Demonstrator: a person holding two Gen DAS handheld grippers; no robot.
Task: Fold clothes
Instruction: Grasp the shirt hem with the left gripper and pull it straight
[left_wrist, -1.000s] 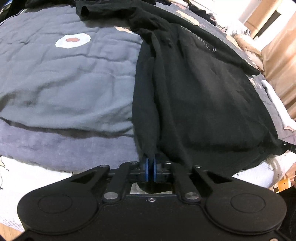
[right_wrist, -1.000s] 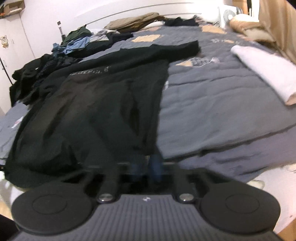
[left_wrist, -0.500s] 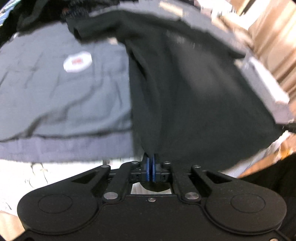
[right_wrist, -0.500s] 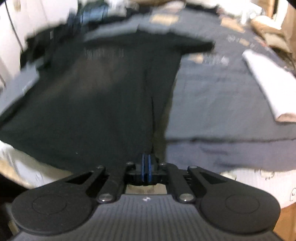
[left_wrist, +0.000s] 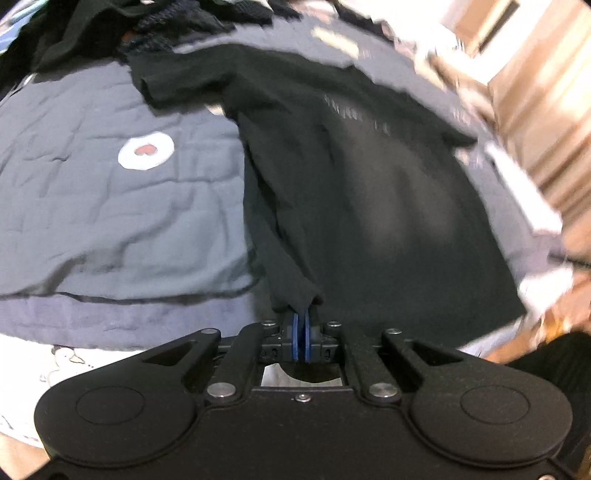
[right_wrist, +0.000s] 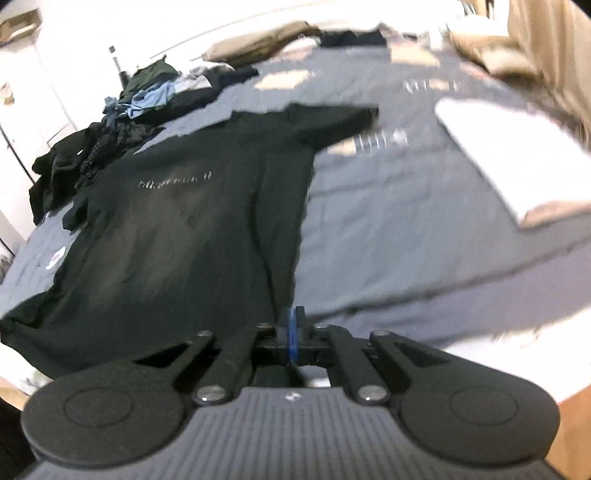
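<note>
A black T-shirt (left_wrist: 369, 184) with faint lettering across the chest lies spread on the bed, its sleeves at the far end. In the left wrist view my left gripper (left_wrist: 300, 321) is shut on the shirt's near left hem corner, and the cloth rises in a taut fold from the blue pads (left_wrist: 294, 332). In the right wrist view the same T-shirt (right_wrist: 184, 240) stretches away from me. My right gripper (right_wrist: 292, 317) holds the near right hem corner, its jaws closing the last bit on the cloth. Both corners are lifted off the quilt.
A grey quilt (left_wrist: 110, 221) with a white heart patch (left_wrist: 146, 150) covers the bed. A heap of dark and blue clothes (right_wrist: 110, 147) lies at the far left. A folded white item (right_wrist: 517, 158) sits on the right. The bed's white edge (left_wrist: 55, 362) runs below the grippers.
Both grippers have risen with the hem corners, pulling the shirt's lower edge up and taut. The right gripper's pads, apart a second ago, have come together on the cloth.
</note>
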